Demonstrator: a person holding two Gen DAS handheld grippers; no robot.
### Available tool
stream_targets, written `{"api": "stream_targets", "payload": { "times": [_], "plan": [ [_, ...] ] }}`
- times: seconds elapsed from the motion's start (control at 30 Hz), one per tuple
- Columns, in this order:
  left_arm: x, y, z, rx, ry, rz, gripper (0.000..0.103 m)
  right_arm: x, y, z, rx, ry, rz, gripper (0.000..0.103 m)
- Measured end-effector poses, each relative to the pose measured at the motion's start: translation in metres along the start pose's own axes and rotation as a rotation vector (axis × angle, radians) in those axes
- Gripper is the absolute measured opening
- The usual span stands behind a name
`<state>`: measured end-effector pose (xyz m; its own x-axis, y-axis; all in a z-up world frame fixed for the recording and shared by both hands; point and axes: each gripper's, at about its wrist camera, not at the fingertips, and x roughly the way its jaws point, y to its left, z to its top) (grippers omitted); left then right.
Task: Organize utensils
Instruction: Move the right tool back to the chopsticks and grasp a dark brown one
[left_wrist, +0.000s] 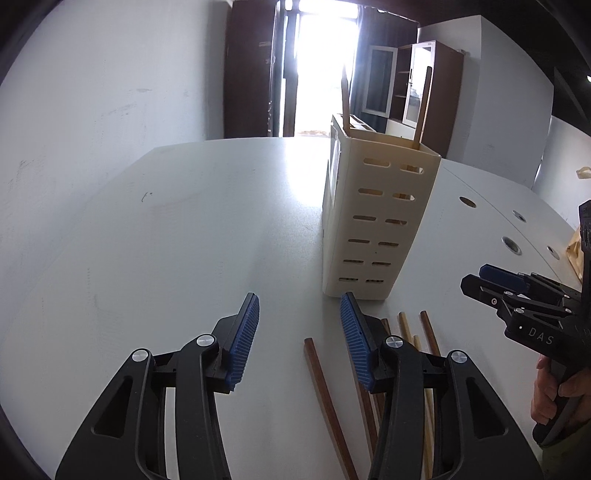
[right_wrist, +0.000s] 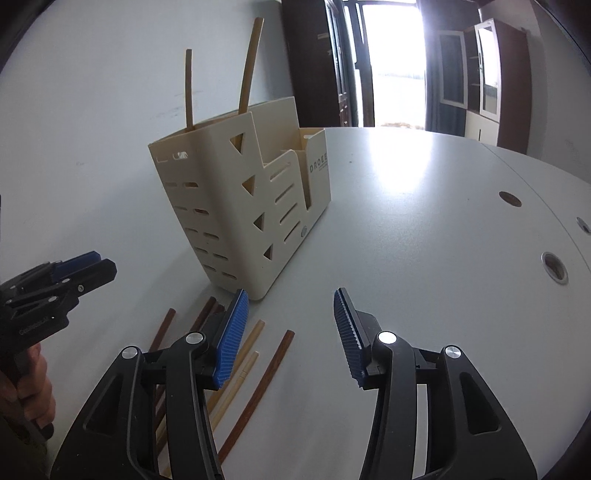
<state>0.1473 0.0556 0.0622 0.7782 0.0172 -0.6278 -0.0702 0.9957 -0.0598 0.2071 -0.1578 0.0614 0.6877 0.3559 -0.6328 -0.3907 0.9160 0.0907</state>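
A cream slotted utensil holder (left_wrist: 373, 221) (right_wrist: 236, 206) stands upright on the white table (left_wrist: 184, 240). Two chopsticks (left_wrist: 423, 107) (right_wrist: 251, 62) stick up out of its tall rear compartment. Several loose chopsticks, dark brown (left_wrist: 325, 398) (right_wrist: 258, 387) and pale wood (left_wrist: 404, 325) (right_wrist: 247, 347), lie on the table in front of the holder. My left gripper (left_wrist: 300, 306) is open and empty just above the table, left of the loose chopsticks. My right gripper (right_wrist: 290, 306) is open and empty too, over their right side. Each gripper appears at the edge of the other's view (left_wrist: 491, 284) (right_wrist: 92, 266).
Round cable holes (left_wrist: 511, 244) (right_wrist: 554, 266) sit along a seam at the table's right side. A white wall runs behind the holder on the left. A bright doorway and a brown cabinet (left_wrist: 410, 85) stand beyond the table. A hand (left_wrist: 554, 391) holds the right gripper's handle.
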Motion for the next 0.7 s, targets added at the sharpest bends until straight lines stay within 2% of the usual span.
{"api": "stream_targets", "payload": {
  "times": [0.2,0.33,0.43,0.57,0.7],
  "plan": [
    [0.021,0.000,-0.012,0.000,0.090,0.020,0.046,0.024,0.003,-0.009,-0.010,0.101,-0.050,0.048],
    [0.037,0.002,-0.017,-0.012,0.158,0.005,0.046,0.034,0.002,-0.012,-0.001,0.147,-0.057,0.048],
    [0.045,0.004,-0.020,-0.014,0.176,0.016,0.046,0.040,0.005,-0.016,-0.005,0.170,-0.059,0.048],
    [0.054,0.003,-0.026,-0.010,0.209,0.012,0.046,0.049,0.009,-0.027,-0.012,0.198,-0.067,0.038],
    [0.061,0.002,-0.027,-0.015,0.234,0.006,0.046,0.054,0.010,-0.034,-0.011,0.212,-0.064,0.037]
  ]
}}
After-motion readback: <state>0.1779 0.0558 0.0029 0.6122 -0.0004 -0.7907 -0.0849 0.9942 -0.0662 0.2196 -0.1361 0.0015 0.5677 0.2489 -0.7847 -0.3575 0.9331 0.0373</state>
